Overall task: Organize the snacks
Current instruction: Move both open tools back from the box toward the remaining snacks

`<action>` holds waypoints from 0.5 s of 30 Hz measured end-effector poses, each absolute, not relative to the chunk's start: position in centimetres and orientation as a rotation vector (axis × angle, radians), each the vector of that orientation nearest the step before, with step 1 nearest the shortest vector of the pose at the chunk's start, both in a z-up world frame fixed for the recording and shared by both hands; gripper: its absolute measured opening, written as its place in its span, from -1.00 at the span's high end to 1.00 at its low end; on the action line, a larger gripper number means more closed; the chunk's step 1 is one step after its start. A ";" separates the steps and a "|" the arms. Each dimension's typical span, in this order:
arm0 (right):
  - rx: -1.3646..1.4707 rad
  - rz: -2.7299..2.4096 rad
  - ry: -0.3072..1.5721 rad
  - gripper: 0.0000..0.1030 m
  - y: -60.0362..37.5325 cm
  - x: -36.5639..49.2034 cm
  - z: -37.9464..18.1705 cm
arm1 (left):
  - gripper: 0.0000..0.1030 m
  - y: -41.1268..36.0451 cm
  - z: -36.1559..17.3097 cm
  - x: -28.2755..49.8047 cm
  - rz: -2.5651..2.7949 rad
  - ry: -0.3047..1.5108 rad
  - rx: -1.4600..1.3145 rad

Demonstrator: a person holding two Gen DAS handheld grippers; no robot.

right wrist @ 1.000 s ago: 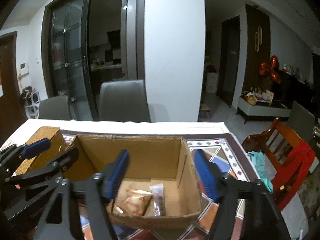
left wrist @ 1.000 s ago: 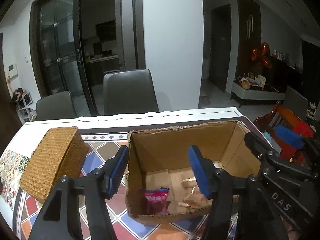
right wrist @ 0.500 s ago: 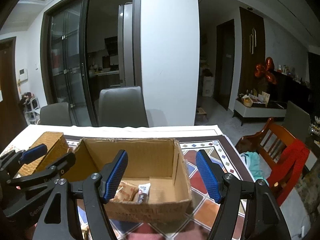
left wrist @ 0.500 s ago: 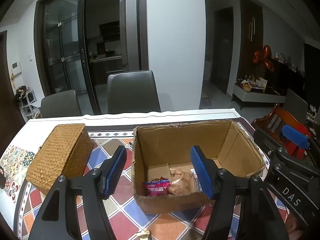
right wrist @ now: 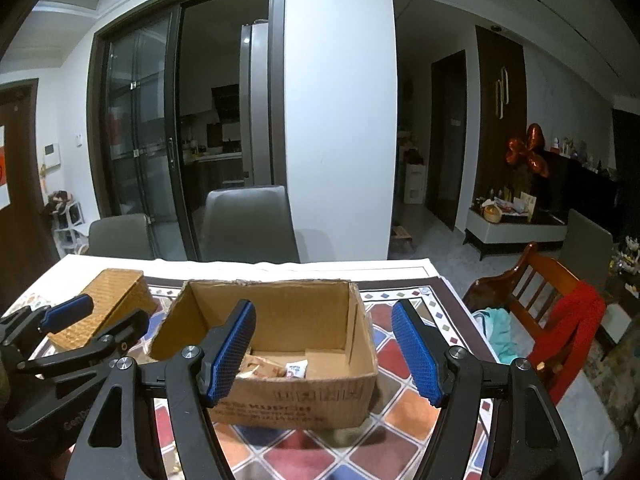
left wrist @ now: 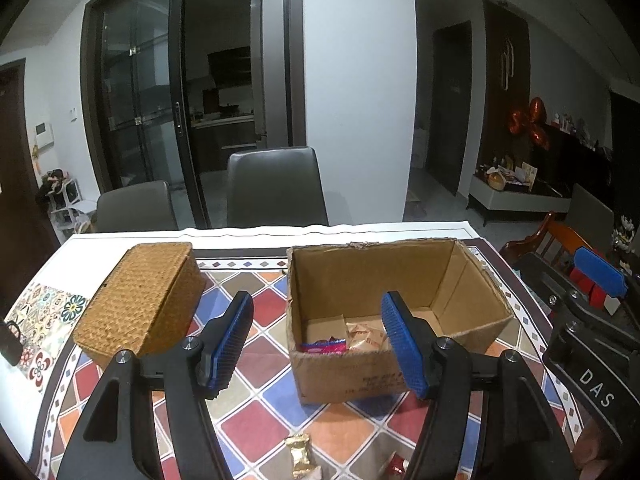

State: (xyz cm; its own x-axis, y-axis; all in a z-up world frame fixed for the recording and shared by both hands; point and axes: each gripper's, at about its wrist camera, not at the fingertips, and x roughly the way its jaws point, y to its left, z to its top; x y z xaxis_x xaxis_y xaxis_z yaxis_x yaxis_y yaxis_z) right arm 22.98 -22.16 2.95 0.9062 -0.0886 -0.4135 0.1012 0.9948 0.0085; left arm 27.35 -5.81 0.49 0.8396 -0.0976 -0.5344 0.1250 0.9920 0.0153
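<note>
An open cardboard box [left wrist: 344, 376] stands on the tiled tablecloth; it also shows in the right wrist view [right wrist: 304, 404]. Inside lie a pink snack packet [left wrist: 323, 346] and beige snack packets [left wrist: 366, 336], the latter also in the right wrist view [right wrist: 264, 370]. A gold-wrapped snack [left wrist: 301, 456] and a red snack [left wrist: 396, 465] lie on the cloth in front of the box. My left gripper [left wrist: 318, 346] is open and empty, above and in front of the box. My right gripper [right wrist: 324, 354] is open and empty, to the box's front right.
A lidded wicker basket [left wrist: 140, 304] stands left of the box. Two grey chairs [left wrist: 276, 188] stand behind the table. A wooden chair with red cloth [right wrist: 560, 320] stands to the right, beyond the table's edge.
Both grippers have drawn back and up from over the box. The box now looks farther away, and loose snacks on the cloth have come into view.
</note>
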 end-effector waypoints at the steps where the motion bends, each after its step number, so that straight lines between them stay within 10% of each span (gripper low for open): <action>1: 0.031 -0.097 0.426 -0.39 -22.1 22.7 3.0 | -0.28 -5.7 0.5 27.1 -0.117 0.562 0.049; 15: 0.028 -0.096 0.433 -0.39 -21.0 18.9 2.2 | -0.28 -4.8 0.3 23.1 -0.106 0.556 0.041</action>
